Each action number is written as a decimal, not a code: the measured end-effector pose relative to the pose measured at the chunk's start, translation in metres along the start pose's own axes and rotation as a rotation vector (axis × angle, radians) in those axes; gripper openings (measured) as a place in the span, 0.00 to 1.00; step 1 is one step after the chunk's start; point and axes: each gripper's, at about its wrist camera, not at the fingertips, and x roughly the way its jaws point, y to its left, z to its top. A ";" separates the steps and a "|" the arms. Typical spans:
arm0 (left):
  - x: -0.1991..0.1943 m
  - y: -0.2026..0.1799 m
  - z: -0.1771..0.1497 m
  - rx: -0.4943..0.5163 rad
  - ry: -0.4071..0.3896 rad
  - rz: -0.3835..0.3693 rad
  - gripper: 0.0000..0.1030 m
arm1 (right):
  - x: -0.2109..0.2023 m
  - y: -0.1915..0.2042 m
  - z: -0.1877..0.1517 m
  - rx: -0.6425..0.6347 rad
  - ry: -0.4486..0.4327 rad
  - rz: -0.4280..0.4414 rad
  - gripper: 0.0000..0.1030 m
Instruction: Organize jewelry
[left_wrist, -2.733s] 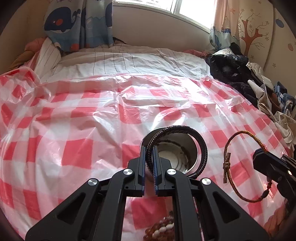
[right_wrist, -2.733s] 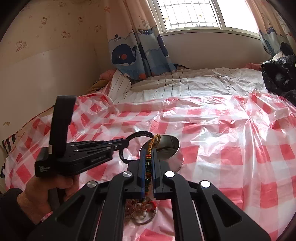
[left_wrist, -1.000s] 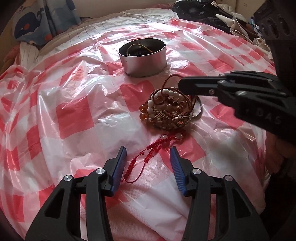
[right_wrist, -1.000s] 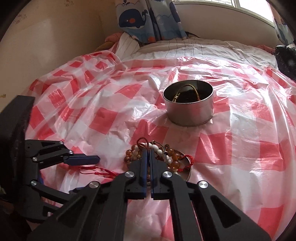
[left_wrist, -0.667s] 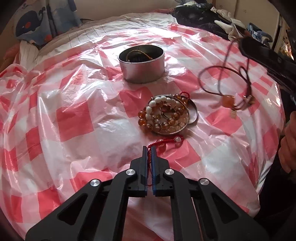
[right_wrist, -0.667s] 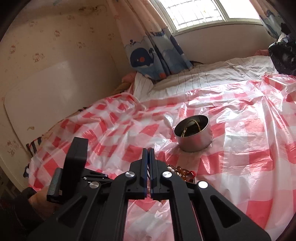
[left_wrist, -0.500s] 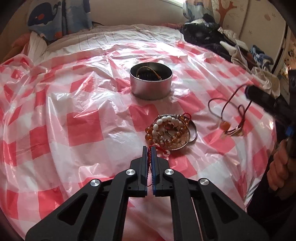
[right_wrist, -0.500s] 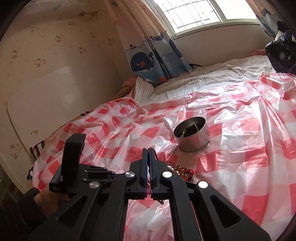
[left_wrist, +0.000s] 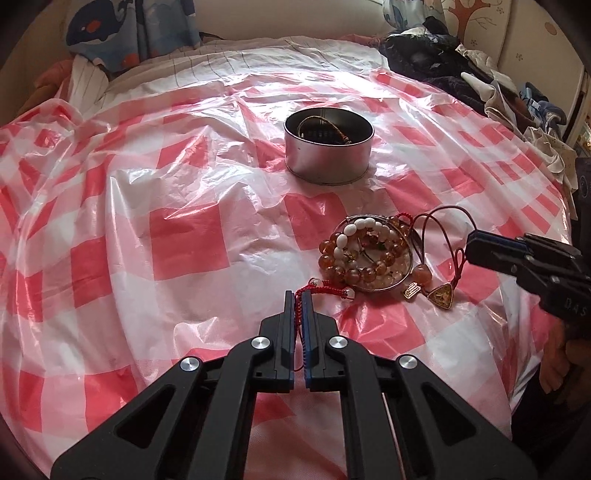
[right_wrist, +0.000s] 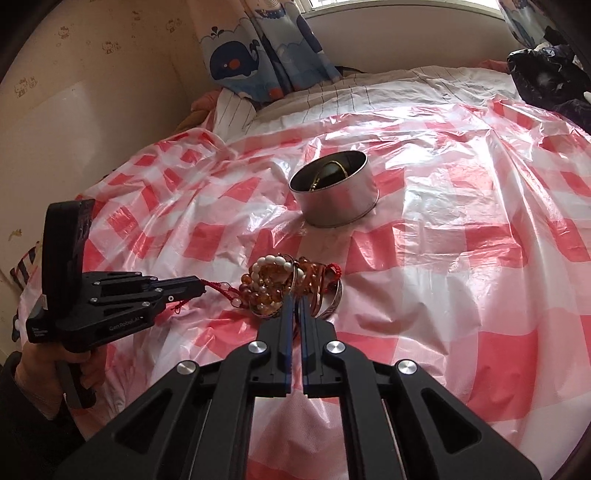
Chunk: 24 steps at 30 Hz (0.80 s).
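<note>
red-checked plastic sheet (left_wrist: 184, 236) covers the bed; left gripper (left_wrist: 300, 295) pinches a red cord bracelet (left_wrist: 327, 287) beside the bead pile (left_wrist: 364, 254); right gripper (right_wrist: 294, 300) is opening, nothing between its jaws.

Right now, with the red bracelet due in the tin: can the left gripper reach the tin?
Likely yes: the left gripper, shut on the red bracelet, faces the open tin across bare sheet; the bead pile lies aside.
</note>
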 end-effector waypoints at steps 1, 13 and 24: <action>0.001 0.000 0.000 0.004 0.004 0.007 0.03 | 0.001 0.003 -0.001 -0.017 0.000 -0.009 0.51; 0.011 -0.003 -0.003 0.022 0.044 0.038 0.03 | 0.036 0.012 -0.012 -0.107 0.122 -0.132 0.54; -0.004 0.001 0.003 -0.008 -0.017 -0.005 0.03 | 0.002 0.014 -0.003 -0.076 -0.035 0.023 0.14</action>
